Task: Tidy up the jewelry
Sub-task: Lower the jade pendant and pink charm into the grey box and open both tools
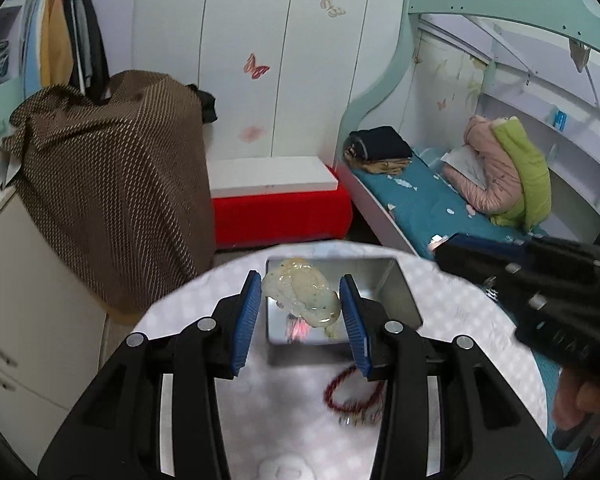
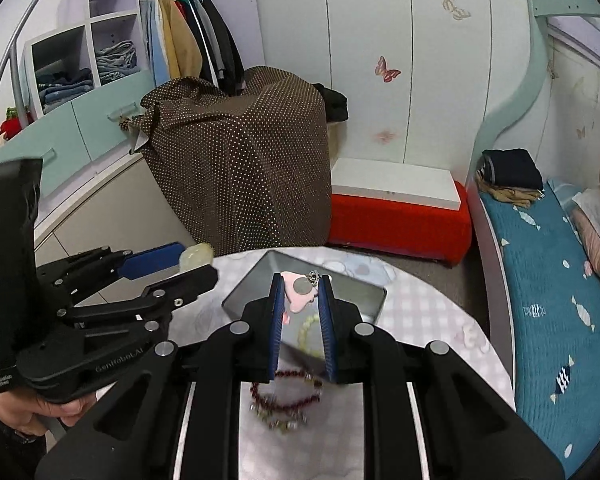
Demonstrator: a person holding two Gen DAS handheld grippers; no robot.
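Between the left tongs (image 1: 300, 304), a pale jade bangle (image 1: 300, 296) is pinched above the tin (image 1: 396, 292); right tongs (image 2: 300, 312) clamp what looks like a pink pendant (image 2: 298, 294), both poised for dropping in.

The left black plastic gripper (image 1: 300, 312) has two fingers (image 1: 244, 320) with blue ribbed pads. Round silver screws sit on its black linked bars, and two pale rails run along its body. The right black plastic gripper (image 2: 299, 320) looks the same, with blue ribbed fingers (image 2: 327, 328) and round silver screws. Seen from the right wrist, the left one has a tall black handle with small white letters on its side. A bare hand (image 2: 24, 408) shows under that handle.
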